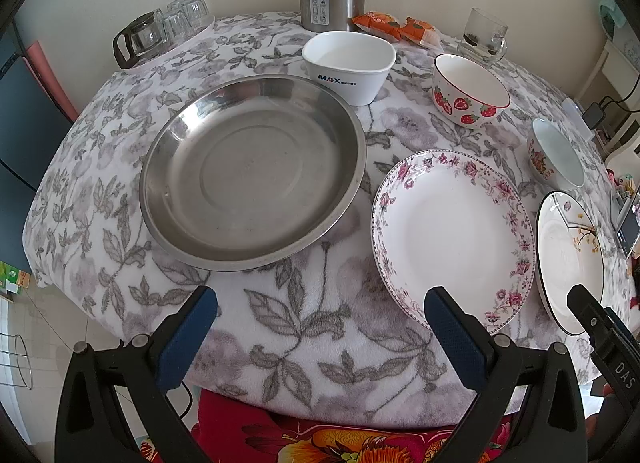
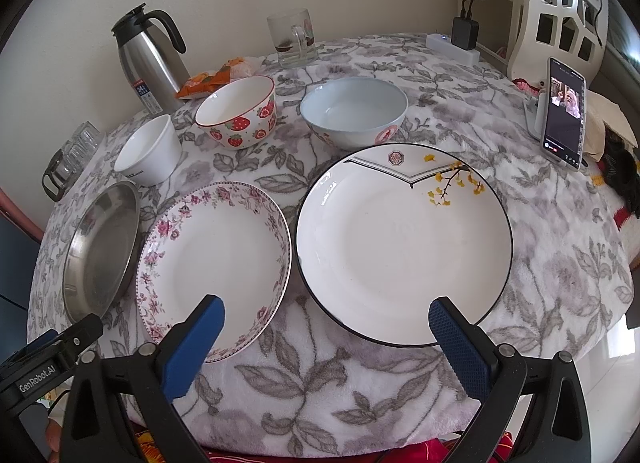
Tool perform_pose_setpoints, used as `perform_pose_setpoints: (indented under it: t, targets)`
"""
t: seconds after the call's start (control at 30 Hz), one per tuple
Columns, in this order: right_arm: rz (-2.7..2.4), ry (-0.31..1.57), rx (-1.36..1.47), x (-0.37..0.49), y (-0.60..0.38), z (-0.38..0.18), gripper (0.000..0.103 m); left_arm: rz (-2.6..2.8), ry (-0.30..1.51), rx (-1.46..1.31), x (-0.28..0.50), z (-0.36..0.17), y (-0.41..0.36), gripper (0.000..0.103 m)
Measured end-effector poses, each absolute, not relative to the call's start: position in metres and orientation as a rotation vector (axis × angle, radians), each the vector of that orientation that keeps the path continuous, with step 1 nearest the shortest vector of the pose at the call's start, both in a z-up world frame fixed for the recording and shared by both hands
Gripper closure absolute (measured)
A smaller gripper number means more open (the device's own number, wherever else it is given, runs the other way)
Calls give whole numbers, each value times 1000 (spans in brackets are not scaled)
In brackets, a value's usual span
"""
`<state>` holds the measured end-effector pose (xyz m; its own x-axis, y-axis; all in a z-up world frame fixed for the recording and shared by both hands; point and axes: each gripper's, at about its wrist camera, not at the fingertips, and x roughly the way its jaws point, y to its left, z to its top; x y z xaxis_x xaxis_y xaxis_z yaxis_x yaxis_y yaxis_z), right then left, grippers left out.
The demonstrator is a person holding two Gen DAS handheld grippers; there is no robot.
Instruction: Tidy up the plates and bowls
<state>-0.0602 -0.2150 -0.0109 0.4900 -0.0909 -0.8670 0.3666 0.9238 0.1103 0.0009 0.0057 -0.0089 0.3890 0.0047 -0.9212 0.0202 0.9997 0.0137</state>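
Right wrist view puts three plates in a near row before you: the black-rimmed plate [image 2: 404, 247] on the right, the floral plate [image 2: 216, 263] just beside it in the middle, and the steel plate [image 2: 100, 247] on the left. Behind them, farther off, stand the blue bowl [image 2: 354, 111], the strawberry bowl [image 2: 238, 113] and the white square bowl [image 2: 146, 151], each apart from the others. Nothing is stacked yet, so you look to be at the very start of the sorting. Your right gripper [image 2: 324, 339] hangs at the near edge of the black-rimmed plate with its jaws wide apart and empty; your left gripper [image 1: 320, 331] does likewise, between the steel plate and the floral plate. A sensible next move is to slide one finger under a plate rim and pinch it, which the soft floral tablecloth [image 2: 560, 263] may allow. Mind the phone [image 2: 564, 115] propped at the far right, and the thermos [image 2: 148, 59] and glass mug [image 2: 294, 39] at the back
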Motion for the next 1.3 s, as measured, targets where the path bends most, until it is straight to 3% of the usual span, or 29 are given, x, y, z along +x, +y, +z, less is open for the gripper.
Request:
perform_pose_setpoints:
  t: [0.47, 1.3]
  targets:
    - [-228, 1003, 269, -54, -202, -5, 0, -8, 1160, -82, 5, -7, 23, 0]
    - [11, 1014, 179, 18, -100, -9, 0, 334, 964, -401, 32, -7, 202, 0]
